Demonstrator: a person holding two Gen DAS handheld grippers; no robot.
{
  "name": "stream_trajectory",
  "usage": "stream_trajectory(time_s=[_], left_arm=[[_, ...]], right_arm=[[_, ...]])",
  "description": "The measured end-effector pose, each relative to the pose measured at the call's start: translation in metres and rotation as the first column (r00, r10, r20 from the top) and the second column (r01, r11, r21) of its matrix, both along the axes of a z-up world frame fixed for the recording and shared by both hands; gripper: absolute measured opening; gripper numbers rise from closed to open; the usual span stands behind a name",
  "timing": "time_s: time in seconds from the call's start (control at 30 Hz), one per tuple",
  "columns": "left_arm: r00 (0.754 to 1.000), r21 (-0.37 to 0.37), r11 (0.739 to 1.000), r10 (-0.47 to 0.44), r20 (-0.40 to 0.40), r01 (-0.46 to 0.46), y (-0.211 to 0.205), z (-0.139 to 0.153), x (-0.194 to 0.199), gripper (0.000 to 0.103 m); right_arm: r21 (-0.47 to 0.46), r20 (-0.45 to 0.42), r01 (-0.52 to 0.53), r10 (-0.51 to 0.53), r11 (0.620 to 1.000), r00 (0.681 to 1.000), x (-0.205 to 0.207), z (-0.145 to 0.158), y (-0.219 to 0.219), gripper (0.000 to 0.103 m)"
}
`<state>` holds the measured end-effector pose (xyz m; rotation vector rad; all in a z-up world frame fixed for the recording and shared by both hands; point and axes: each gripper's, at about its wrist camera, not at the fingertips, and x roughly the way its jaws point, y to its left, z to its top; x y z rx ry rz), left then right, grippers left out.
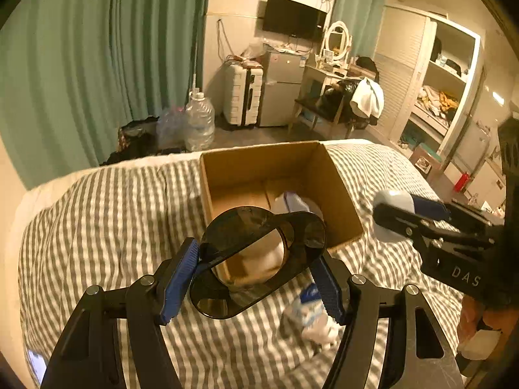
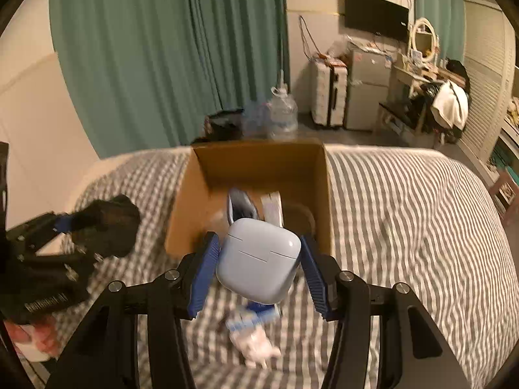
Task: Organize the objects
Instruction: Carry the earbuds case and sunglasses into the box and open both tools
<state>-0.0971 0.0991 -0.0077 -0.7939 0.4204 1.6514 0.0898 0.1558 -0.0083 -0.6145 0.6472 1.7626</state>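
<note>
An open cardboard box (image 1: 319,181) (image 2: 259,159) sits on the striped bed with a few small items inside. My left gripper (image 1: 256,275) is shut on black sunglasses (image 1: 256,253), held just above the box's near edge. My right gripper (image 2: 259,269) is shut on a pale blue earbuds case (image 2: 258,259), held just before the box's near edge. That case also shows in the left wrist view (image 1: 392,214). In the right wrist view the sunglasses (image 2: 107,227) show at the left. A crumpled blue-and-white packet (image 1: 311,317) (image 2: 253,334) lies on the bed below both grippers.
The grey-striped bedspread (image 1: 107,227) (image 2: 405,227) stretches to both sides of the box. Beyond the bed stand water jugs (image 1: 198,120), a white suitcase (image 1: 243,94), a small fridge (image 1: 282,87), a cluttered desk chair (image 1: 350,103) and green curtains (image 2: 162,48).
</note>
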Motion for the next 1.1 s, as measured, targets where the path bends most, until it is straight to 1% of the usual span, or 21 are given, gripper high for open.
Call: stream_trajectory(time_s=[0.1,0.23,0.33,0.47,0.53,0.57,0.67,0.73,0.83,0.9,0.97,1.0,1.03,1.07,1.1], left_arm=[[1.000,-0.016,1.000,-0.021,-0.003,0.021,0.024,-0.006,0.003,0.070],[0.997,-0.069,0.994,-0.082,0.017,0.083,0.060,-0.031,0.017,0.070],[0.993,-0.103,0.988,-0.114,0.020,0.115,0.079,-0.051,0.028,0.070],[0.988,-0.151,0.977,-0.150,0.038,0.154,0.104,-0.075,0.037,0.070],[0.989,-0.170,0.974,-0.145,0.038,0.149,0.114,-0.081,0.034,0.068],[0.990,-0.180,0.974,-0.137,0.027,0.139,0.122,-0.083,0.031,0.057],[0.995,-0.190,0.976,-0.104,0.000,0.102,0.136,-0.086,0.019,0.057],[0.996,-0.182,0.979,-0.089,0.012,0.090,0.142,-0.086,0.010,0.057],[0.996,-0.173,0.980,-0.092,0.013,0.093,0.146,-0.083,0.004,0.057],[0.997,-0.172,0.982,-0.080,0.007,0.080,0.144,-0.081,0.000,0.059],[0.997,-0.182,0.981,-0.066,0.025,0.070,0.138,-0.078,-0.004,0.060],[0.997,-0.177,0.982,-0.064,0.044,0.071,0.132,-0.074,-0.004,0.066],[0.997,-0.171,0.983,-0.065,0.052,0.073,0.128,-0.071,-0.004,0.071],[0.997,-0.164,0.984,-0.059,0.050,0.067,0.123,-0.066,-0.003,0.079],[0.998,-0.153,0.987,-0.049,0.042,0.055,0.117,-0.060,-0.003,0.083]], right_arm=[[0.011,-0.009,0.004,-0.004,1.000,1.000,-0.002,0.003,0.024,0.051],[-0.030,-0.035,0.014,-0.015,0.999,0.999,-0.001,-0.014,0.060,0.051],[-0.051,-0.028,0.020,-0.021,0.999,0.999,0.001,-0.029,0.079,0.051],[-0.065,-0.043,0.035,-0.038,0.997,0.998,0.015,-0.043,0.096,0.051],[-0.072,-0.056,0.044,-0.048,0.996,0.997,0.020,-0.048,0.104,0.051],[-0.076,-0.064,0.049,-0.054,0.996,0.997,0.022,-0.051,0.107,0.051],[-0.090,-0.090,0.053,-0.061,0.995,0.994,0.029,-0.058,0.118,0.051],[-0.094,-0.100,0.052,-0.062,0.994,0.993,0.030,-0.060,0.122,0.051],[-0.089,-0.107,0.049,-0.058,0.995,0.993,0.030,-0.062,0.126,0.051],[-0.076,-0.140,0.050,-0.061,0.996,0.988,0.031,-0.059,0.126,0.051],[-0.071,-0.173,0.051,-0.063,0.996,0.983,0.034,-0.053,0.124,0.051],[-0.061,-0.180,0.053,-0.063,0.997,0.982,0.035,-0.049,0.122,0.051],[-0.048,-0.180,0.055,-0.063,0.997,0.982,0.036,-0.043,0.119,0.055],[-0.034,-0.172,0.059,-0.064,0.998,0.983,0.037,-0.036,0.115,0.059],[-0.021,-0.162,0.065,-0.068,0.998,0.985,0.037,-0.030,0.111,0.059]])
